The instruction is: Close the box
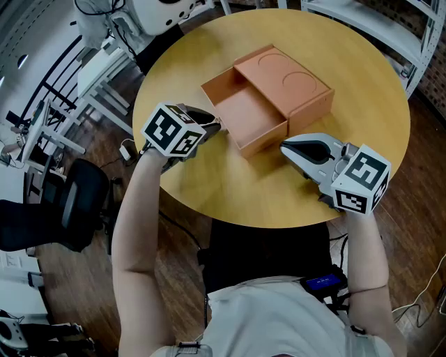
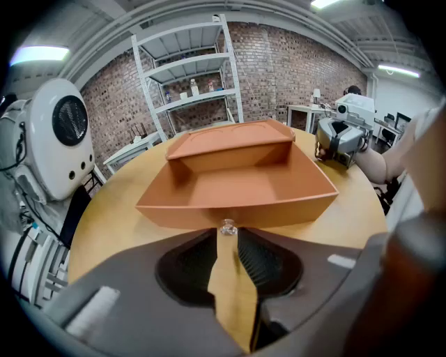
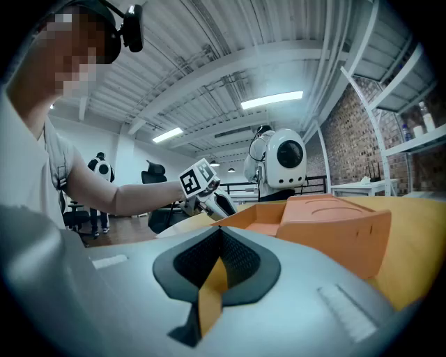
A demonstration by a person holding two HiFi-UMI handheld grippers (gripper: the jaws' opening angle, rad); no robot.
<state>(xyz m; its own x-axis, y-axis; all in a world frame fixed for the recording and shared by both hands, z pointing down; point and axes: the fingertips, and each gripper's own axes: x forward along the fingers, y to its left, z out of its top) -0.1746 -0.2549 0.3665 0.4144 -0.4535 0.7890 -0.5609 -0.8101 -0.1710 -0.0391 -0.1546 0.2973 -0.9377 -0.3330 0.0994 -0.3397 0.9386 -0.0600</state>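
An orange box (image 1: 286, 84) sits on the round wooden table (image 1: 209, 202), its drawer (image 1: 244, 115) pulled out toward the front left. The drawer (image 2: 244, 188) looks empty in the left gripper view. A small clear knob (image 2: 228, 226) sticks out of its front wall. My left gripper (image 1: 212, 127) is at that wall, and its tips (image 2: 227, 233) are shut on the knob. My right gripper (image 1: 284, 146) hovers just off the box's front right corner. It (image 3: 220, 229) is shut on nothing, with the box (image 3: 334, 223) to its right.
A white robot (image 1: 167, 10) stands behind the table's far left edge, with white shelving (image 1: 376, 21) at the far right. A black office chair (image 1: 70, 202) is on the floor to the left. The table edge runs close below both grippers.
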